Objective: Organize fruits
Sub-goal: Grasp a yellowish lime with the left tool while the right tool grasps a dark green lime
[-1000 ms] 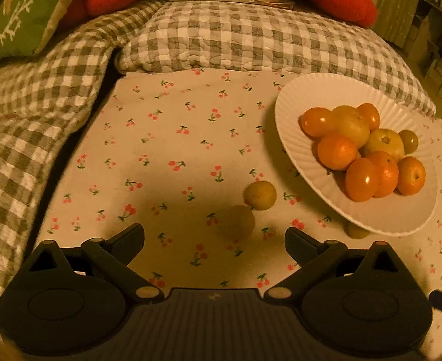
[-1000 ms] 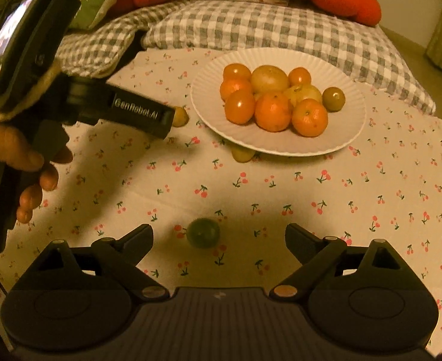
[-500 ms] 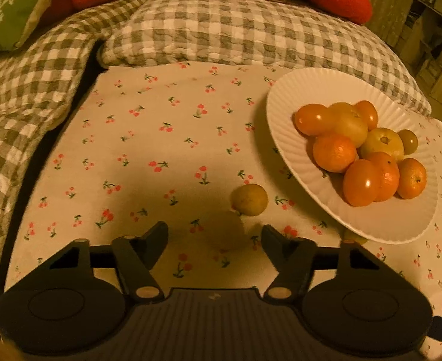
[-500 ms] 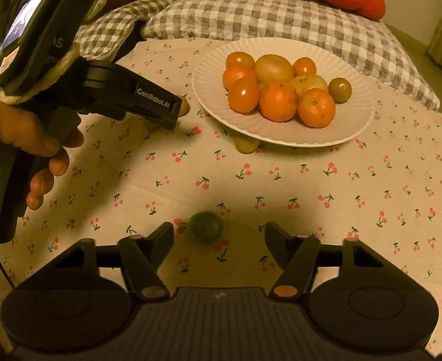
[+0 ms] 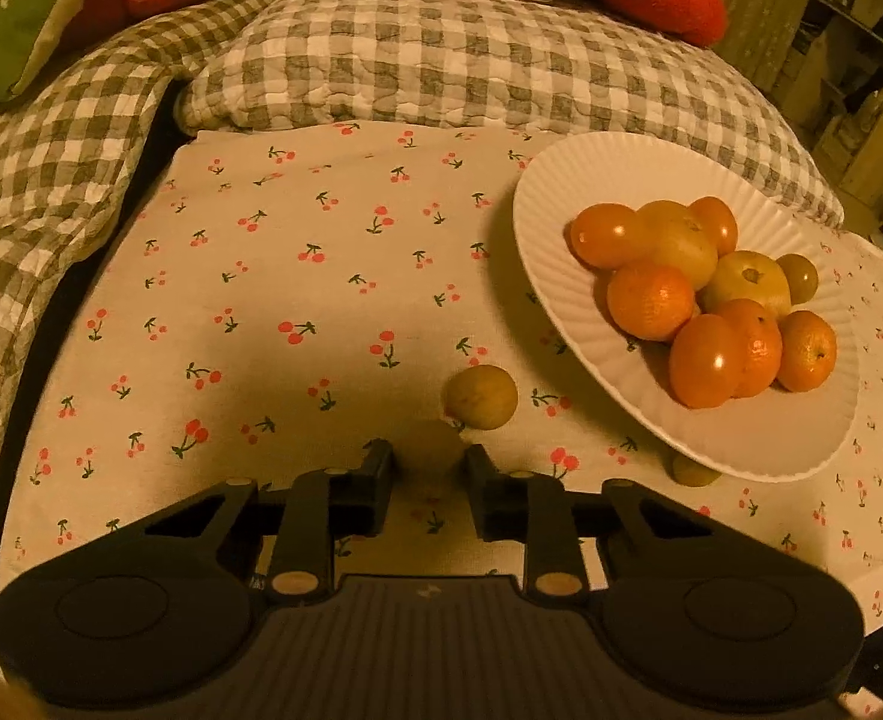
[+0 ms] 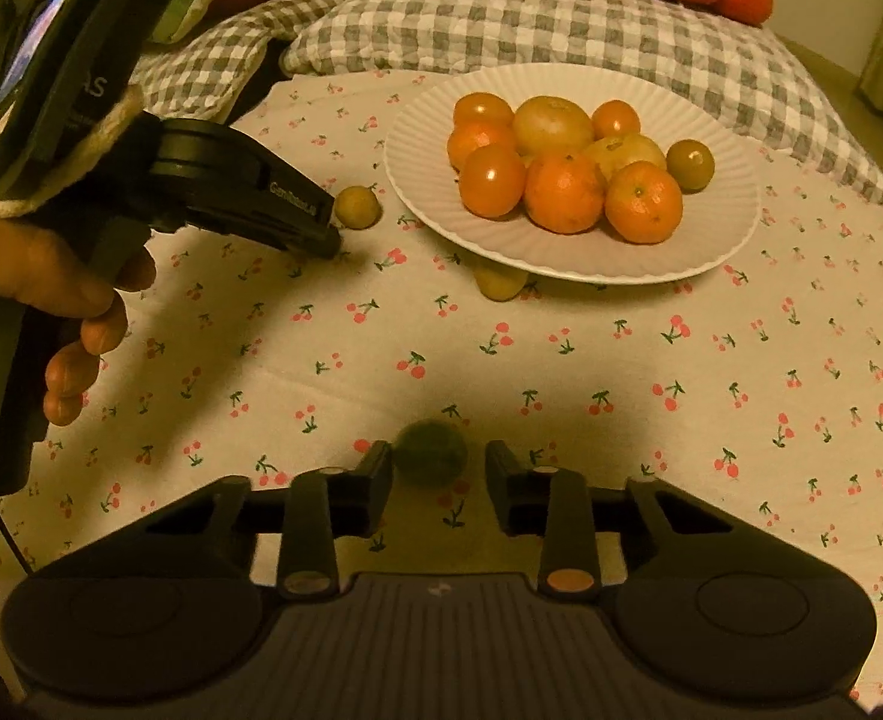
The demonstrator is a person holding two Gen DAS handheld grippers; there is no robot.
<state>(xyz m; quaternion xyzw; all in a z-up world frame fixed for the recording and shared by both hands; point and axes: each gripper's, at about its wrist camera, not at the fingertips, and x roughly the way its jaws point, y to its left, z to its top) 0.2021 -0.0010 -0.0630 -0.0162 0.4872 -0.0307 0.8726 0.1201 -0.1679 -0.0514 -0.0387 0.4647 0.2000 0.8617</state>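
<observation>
Left wrist view: the left gripper (image 5: 428, 468) has its fingers drawn in around a pale round fruit (image 5: 426, 447) that sits in shadow between the tips. It is too dim to tell whether the pads already press on it, so I cannot tell if it is gripped. Just ahead and a little right of the tips lies a second small yellow fruit (image 5: 481, 397) on the cherry-print cloth (image 5: 261, 300). Further right stands the white plate (image 5: 537, 222), heaped with oranges (image 5: 651, 301) and other fruit, and another small fruit (image 5: 694, 471) peeks from under the plate's near rim.

Right wrist view: the right gripper (image 6: 438, 474) is spread, with a small dark green fruit (image 6: 431, 455) between the tips and a gap showing beside the right finger. The plate (image 6: 417, 180) is well ahead. The left gripper (image 6: 327, 237) appears ahead and to the left, tips down on the cloth.

These little fruits look light, firm-skinned and smooth, so they would probably roll away from a lopsided squeeze. The safest hold is likely across the widest middle, with both pads meeting evenly and only gentle pressure so the skin is not bruised.
</observation>
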